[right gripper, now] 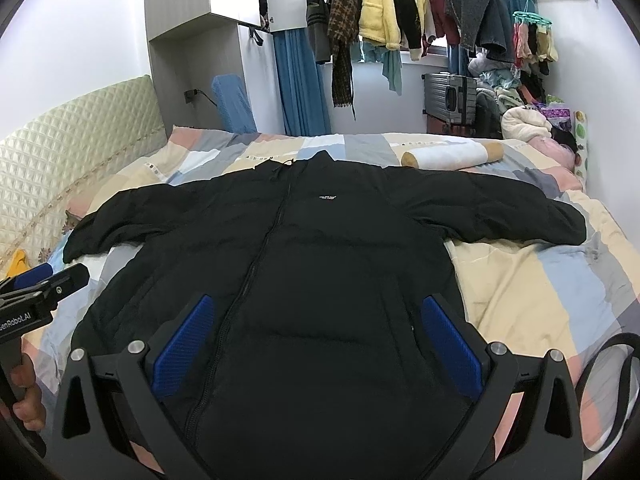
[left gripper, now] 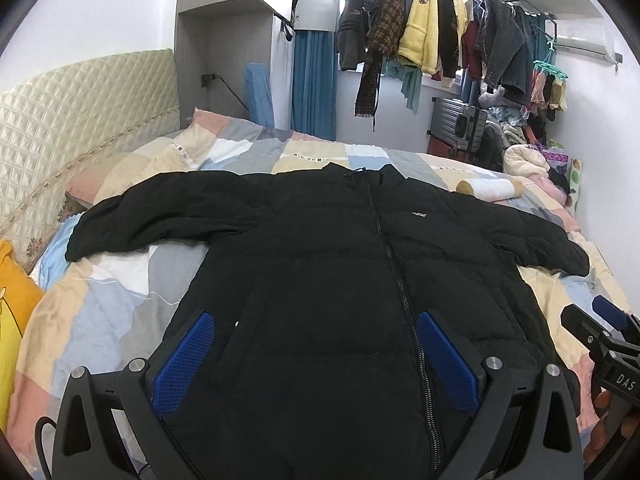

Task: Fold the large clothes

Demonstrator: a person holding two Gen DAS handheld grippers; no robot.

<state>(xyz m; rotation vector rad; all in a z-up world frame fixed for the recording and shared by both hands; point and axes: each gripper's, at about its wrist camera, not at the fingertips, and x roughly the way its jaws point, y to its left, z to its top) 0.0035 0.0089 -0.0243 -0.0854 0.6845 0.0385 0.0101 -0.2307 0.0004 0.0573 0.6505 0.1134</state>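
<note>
While you hold both tools over the hem, the black puffer jacket lies flat, front up and zipped, across the middle of the bed, collar toward the far edge and sleeves spread toward the left and right edges. Your left hand-held gripper hovers with its blue pads wide apart, nothing between them; your right hand-held gripper is spread the same way, empty. On the patchwork quilt, a cream bolster lies just beyond the jacket's right shoulder, near the far edge. A yellow cushion sits at the bed's left edge by the quilted headboard. Behind the bed: hanging clothes, a grey suitcase, a clothes heap in the far right corner.
</note>
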